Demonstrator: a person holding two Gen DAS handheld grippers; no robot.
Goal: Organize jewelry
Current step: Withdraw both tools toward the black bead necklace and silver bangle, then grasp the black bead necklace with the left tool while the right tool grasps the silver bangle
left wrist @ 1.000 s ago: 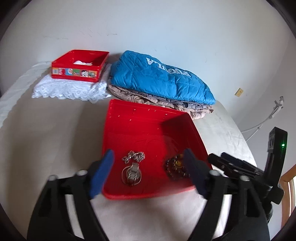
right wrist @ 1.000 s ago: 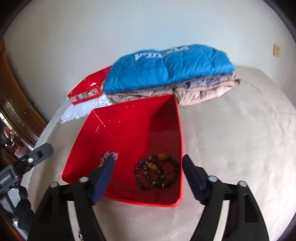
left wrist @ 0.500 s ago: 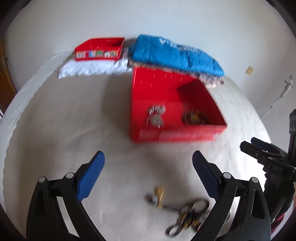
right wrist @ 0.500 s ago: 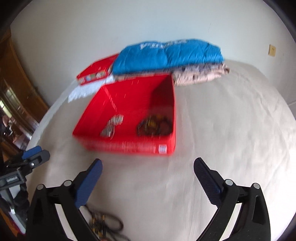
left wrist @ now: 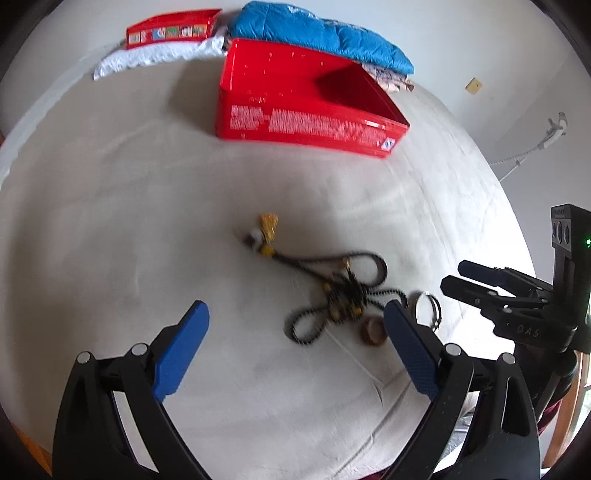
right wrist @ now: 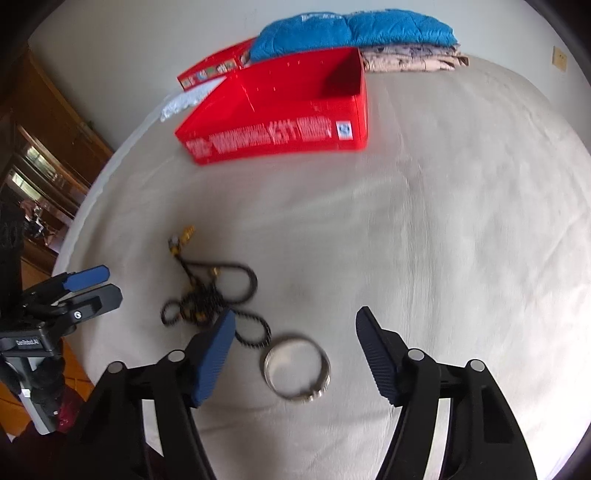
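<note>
Three pieces of jewelry lie loose on the bed [left wrist: 110,221], so by my reading the sorting is only partly through. A tangled black bead necklace [left wrist: 341,291] with gold beads and a gold charm sprawls mid-bed. Just right of it, in the left wrist view, sit a small brown ring [left wrist: 373,331] and a silver bangle [right wrist: 296,367].

The red box [right wrist: 280,140] stands well apart, toward the wall, in front of a blue quilt [right wrist: 354,31]. From these low angles its floor is hidden behind the near wall, so what it holds cannot be told. A second, smaller red box [left wrist: 170,31] rests on white lace [left wrist: 155,57] further back; its inside is hidden too.

The left claw [left wrist: 295,328] is released, fingers spread wide and empty, hanging over the bed with the necklace just beyond its tips. The right claw [right wrist: 295,332] is closing, the bangle lying between its fingers, but the pads do not yet press on it, so nothing is grasped.

Left to do, I judge: bangle, ring and necklace each need lifting into a box.

Both views are smeared with motion, so the necklace's knots and clasp are hard to make out. The ring is partly cut off by the left claw's right finger, and does not show in the right wrist view
</note>
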